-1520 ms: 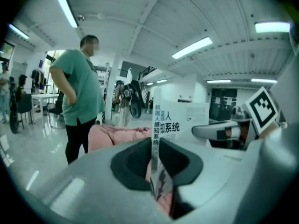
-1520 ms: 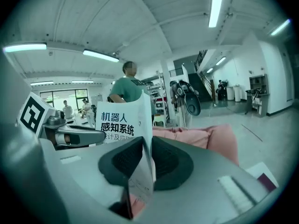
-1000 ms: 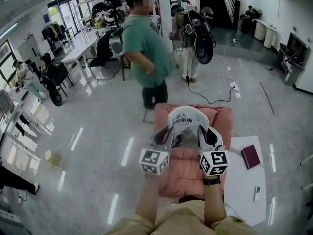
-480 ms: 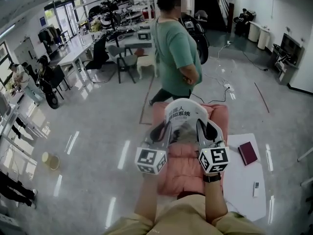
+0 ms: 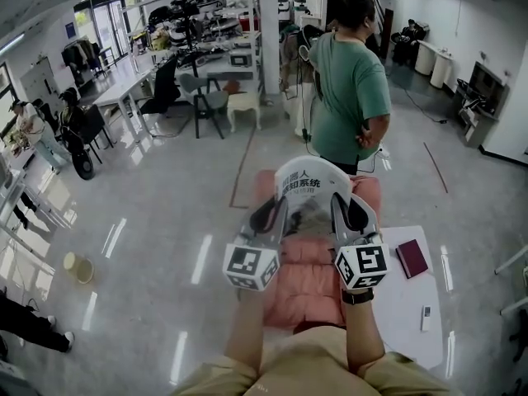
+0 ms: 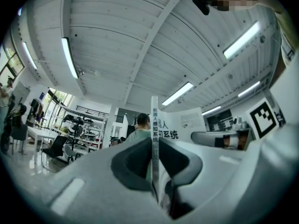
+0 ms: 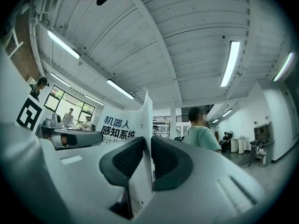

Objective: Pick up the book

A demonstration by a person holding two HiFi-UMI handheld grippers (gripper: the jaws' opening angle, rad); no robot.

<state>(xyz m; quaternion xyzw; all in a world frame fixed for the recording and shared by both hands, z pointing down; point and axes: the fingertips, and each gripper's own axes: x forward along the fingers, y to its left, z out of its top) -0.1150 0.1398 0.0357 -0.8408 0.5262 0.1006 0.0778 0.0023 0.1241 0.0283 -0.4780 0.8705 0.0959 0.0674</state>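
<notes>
On the white paperback book (image 5: 307,190), two lines of large dark-blue Chinese characters were printed — 机器人 above 感知系统 — with a smaller line beneath that could not be read. The cover was seen to be thin, smooth and white. The book was bowed into an arch, and grey-printed pages were visible beneath it between the two tools. It was held in the air above a pink padded seat (image 5: 309,295), clear of it, in the middle of the head view.

The left gripper (image 5: 277,214) was closed on the book's left edge: in the left gripper view its dark, rubbery pads (image 6: 133,160) were pressed against the thin edge, with only that thickness between them. The right gripper (image 5: 345,213) was likewise clamped on the right edge, its ribbed dark pads meeting the sheet from both sides. Each white plastic gripper body carried a cube with black-and-white square markers (image 5: 250,264).

To the right of the seat, a white table (image 5: 408,312) bore a small maroon notebook (image 5: 411,258) and, nearer, a slim white remote-like object (image 5: 426,318). Farther off, a person in a green T-shirt (image 5: 351,89) was seen standing on the glossy grey floor (image 5: 165,205).
</notes>
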